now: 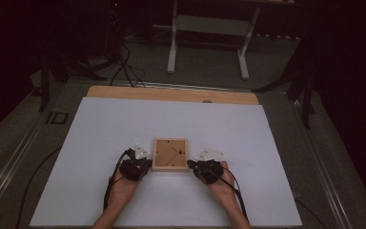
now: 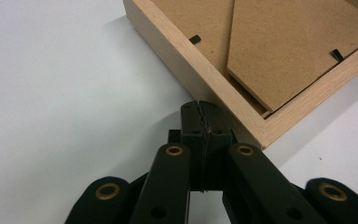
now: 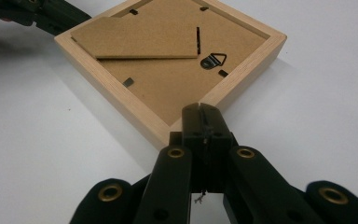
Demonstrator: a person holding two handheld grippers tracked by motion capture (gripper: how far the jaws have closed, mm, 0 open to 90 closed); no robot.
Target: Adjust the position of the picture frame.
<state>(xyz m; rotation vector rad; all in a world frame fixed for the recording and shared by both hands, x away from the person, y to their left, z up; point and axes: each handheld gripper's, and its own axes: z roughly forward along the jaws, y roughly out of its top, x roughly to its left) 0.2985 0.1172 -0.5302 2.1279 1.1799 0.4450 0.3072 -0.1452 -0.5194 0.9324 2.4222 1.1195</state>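
A small square wooden picture frame (image 1: 170,154) lies face down on the white table sheet (image 1: 100,138), its brown backing board and fold-out stand facing up. My left gripper (image 1: 148,162) rests at the frame's near left corner, jaws shut with nothing between them; in the left gripper view its tips (image 2: 199,106) sit just beside the frame's wooden edge (image 2: 200,74). My right gripper (image 1: 190,164) is at the near right corner, also shut and empty, its tips (image 3: 199,108) right at the frame's corner (image 3: 168,70). A metal hanger (image 3: 213,60) and small black tabs show on the backing.
The white sheet covers a wooden tabletop (image 1: 171,94) with dark floor around it. A white desk frame (image 1: 209,38) and cables stand on the floor beyond. A person's hands (image 1: 122,188) hold both grippers near the table's front edge.
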